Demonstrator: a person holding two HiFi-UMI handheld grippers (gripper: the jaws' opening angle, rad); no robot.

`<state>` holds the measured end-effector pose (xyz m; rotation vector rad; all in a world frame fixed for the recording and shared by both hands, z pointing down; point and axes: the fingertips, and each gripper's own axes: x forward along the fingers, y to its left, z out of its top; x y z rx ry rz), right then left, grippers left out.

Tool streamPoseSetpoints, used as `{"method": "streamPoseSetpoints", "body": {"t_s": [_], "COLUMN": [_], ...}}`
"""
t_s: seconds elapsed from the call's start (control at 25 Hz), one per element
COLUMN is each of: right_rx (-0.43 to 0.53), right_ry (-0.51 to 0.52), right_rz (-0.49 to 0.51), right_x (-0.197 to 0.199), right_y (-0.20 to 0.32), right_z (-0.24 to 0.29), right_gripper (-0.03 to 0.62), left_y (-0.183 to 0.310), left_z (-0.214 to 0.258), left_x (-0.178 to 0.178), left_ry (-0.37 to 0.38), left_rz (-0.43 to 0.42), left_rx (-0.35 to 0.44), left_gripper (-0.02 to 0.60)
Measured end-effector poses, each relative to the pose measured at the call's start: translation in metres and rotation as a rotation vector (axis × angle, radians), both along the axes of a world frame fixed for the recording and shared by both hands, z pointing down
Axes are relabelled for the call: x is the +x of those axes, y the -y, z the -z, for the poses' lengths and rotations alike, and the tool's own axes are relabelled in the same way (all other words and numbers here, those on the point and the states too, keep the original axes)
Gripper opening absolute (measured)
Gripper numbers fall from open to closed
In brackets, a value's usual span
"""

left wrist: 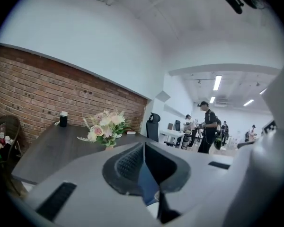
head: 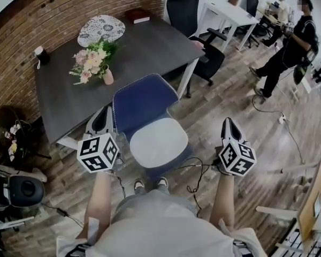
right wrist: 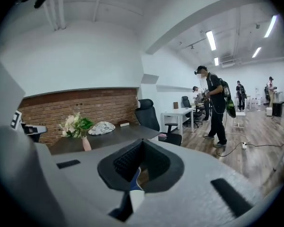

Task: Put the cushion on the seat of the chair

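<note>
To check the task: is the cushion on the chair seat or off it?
On: the pale cushion lies flat on the seat of the blue chair.

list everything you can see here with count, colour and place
table: one, dark grey, by the brick wall
flowers: one bunch, pink and white, on the table
pad: one, patterned white, table's far side
book: one, dark red, table's far corner
cup: one, black, table's left corner
chair: one, blue, at the table's near edge
cushion: one, white, on the chair's seat
office chair: one, black, beyond the table
people: at least two, dark clothes, far right
left tool and right tool: two, black, shut, empty, flanking the chair
</note>
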<state>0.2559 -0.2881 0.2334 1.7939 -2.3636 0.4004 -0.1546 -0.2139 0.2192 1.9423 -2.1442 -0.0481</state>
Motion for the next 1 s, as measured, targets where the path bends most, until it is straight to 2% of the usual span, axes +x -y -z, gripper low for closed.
{"method": "streamPoseSetpoints", "body": {"t_s": [0.24,1.0], "right_rx": [0.015,-0.015], "right_ry": [0.019,0.014], "right_rz": [-0.062,-0.057], "right_x": [0.027,0.026], "right_y": [-0.007,-0.01], "right_z": [0.007,-0.001], "right_gripper": [0.003,0.002], "left_y": [0.001,0.007], "left_z": [0.007,-0.003], "left_x": [0.008,0.023], "left_ry": [0.01,0.012], "left_rz": [-0.009,-0.04], "left_rx": [0.003,-0.042], "left_gripper": [0.014,0.014]}}
